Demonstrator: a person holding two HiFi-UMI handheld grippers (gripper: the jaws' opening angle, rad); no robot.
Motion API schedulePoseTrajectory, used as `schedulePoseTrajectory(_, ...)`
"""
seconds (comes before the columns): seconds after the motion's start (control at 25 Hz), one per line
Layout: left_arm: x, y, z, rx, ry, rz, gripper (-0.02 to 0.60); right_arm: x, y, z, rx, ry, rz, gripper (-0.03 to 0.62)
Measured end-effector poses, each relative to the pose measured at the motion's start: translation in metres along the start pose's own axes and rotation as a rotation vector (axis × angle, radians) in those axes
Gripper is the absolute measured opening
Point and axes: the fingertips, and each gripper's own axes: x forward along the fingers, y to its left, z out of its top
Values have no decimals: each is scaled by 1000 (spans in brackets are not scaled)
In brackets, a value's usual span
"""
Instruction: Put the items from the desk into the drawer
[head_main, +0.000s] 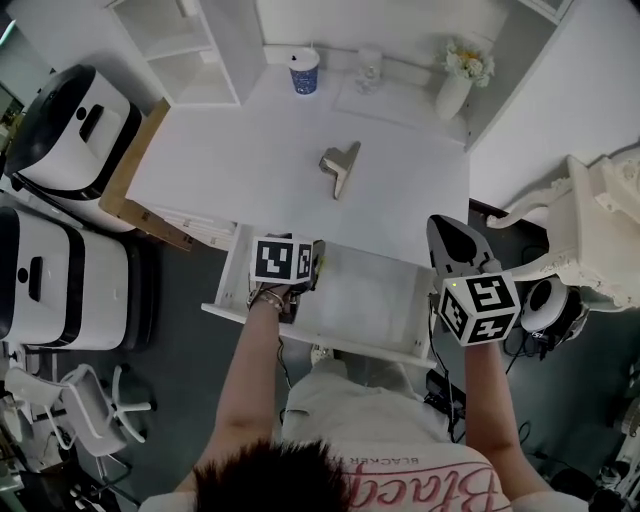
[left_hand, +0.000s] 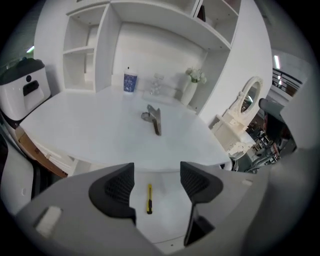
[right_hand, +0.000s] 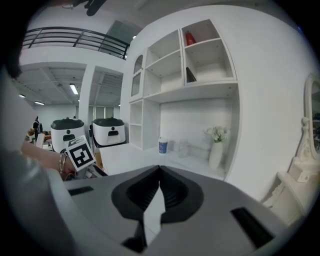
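Note:
A grey metal clamp-like item (head_main: 340, 168) lies alone in the middle of the white desk (head_main: 230, 160); the left gripper view shows the same item (left_hand: 152, 119) beyond the jaws. Below the desk's front edge the drawer (head_main: 385, 300) stands pulled out. My left gripper (head_main: 303, 268) hangs over the drawer's left part, open (left_hand: 156, 182) and empty. A yellow utility knife (left_hand: 149, 198) lies on the drawer floor (left_hand: 167, 220) straight under the gap. My right gripper (head_main: 452, 238) is at the drawer's right end, above it, shut (right_hand: 159, 171) with nothing between the pads.
Along the desk's back stand a blue paper cup (head_main: 304, 72), a glass (head_main: 369, 70) and a white vase of flowers (head_main: 456, 88). White shelves rise behind. Two white-and-black machines (head_main: 60, 130) stand left, a brown board (head_main: 128, 170) leans on the desk's left side, and an ornate white stand (head_main: 600, 230) is right.

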Motion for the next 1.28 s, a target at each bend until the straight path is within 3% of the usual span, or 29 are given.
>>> schedulePoseTrajectory(0.36, -75, -18, 97, 87, -353, 2, 183, -9, -5, 56, -68, -108, 10, 8)
schedulePoseTrajectory(0.64, -136, -33, 154, 226, -660, 61, 11, -20, -11, 91, -104, -188, -1, 8)
schedulePoseTrajectory(0.8, -162, -40, 177, 254, -796, 75, 9, -22, -18, 101, -108, -214, -15, 8)
schedulePoseTrajectory(1.0, -166, -40, 199, 280, -862, 98, 9, -21, -25, 102, -99, -221, -23, 8)
schedulePoseTrajectory(1.28, -128, -38, 223, 307, -809, 69, 12, -11, -49, 89, -67, -186, -54, 8)
